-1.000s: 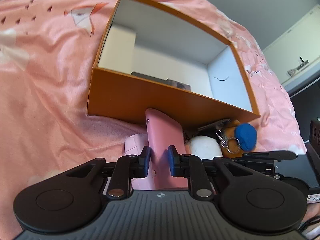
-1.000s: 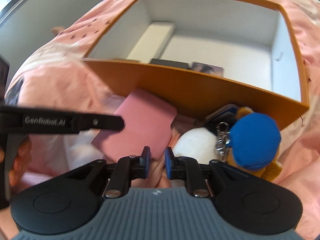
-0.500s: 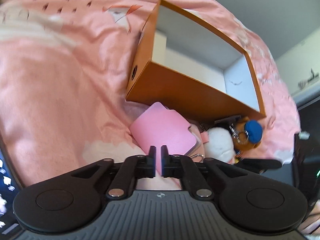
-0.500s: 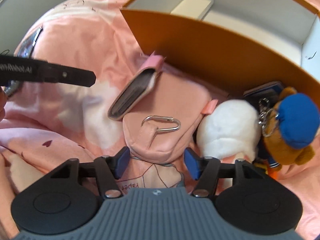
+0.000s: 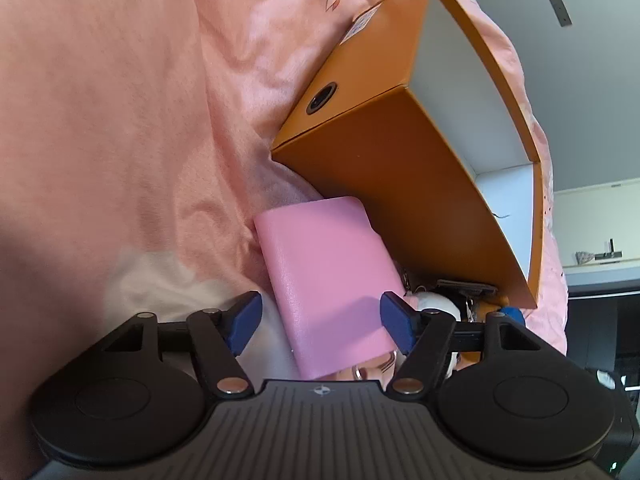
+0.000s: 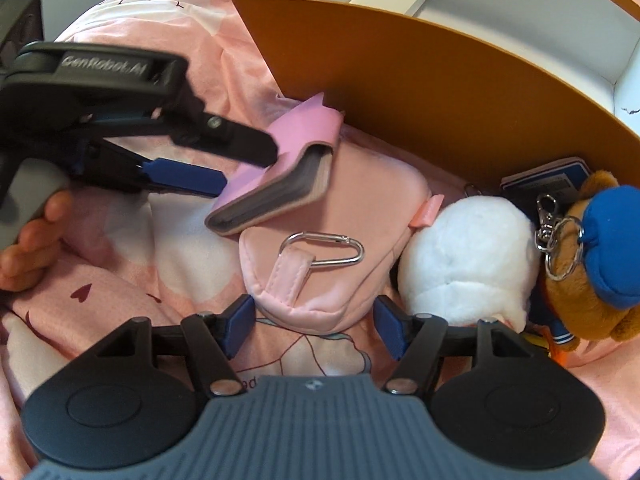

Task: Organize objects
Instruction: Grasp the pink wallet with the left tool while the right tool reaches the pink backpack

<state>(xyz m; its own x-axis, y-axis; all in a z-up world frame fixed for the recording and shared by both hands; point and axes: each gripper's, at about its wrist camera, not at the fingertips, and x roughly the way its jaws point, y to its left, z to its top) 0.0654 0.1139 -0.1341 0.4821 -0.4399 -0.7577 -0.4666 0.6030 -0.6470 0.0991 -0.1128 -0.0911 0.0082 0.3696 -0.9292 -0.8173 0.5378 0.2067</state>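
Left hand-held gripper [image 5: 320, 316] just opened wide around wallet [image 5: 328, 280], right hand-held gripper [image 6: 312, 320] wide too; pouch [image 6: 332, 240] only clear from right view.

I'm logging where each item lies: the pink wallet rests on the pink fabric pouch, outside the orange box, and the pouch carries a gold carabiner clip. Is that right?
One detail is off: the carabiner clip on the pink fabric pouch is silver, not gold, as the right wrist view shows. The pink wallet does rest on it, outside the orange cardboard box.
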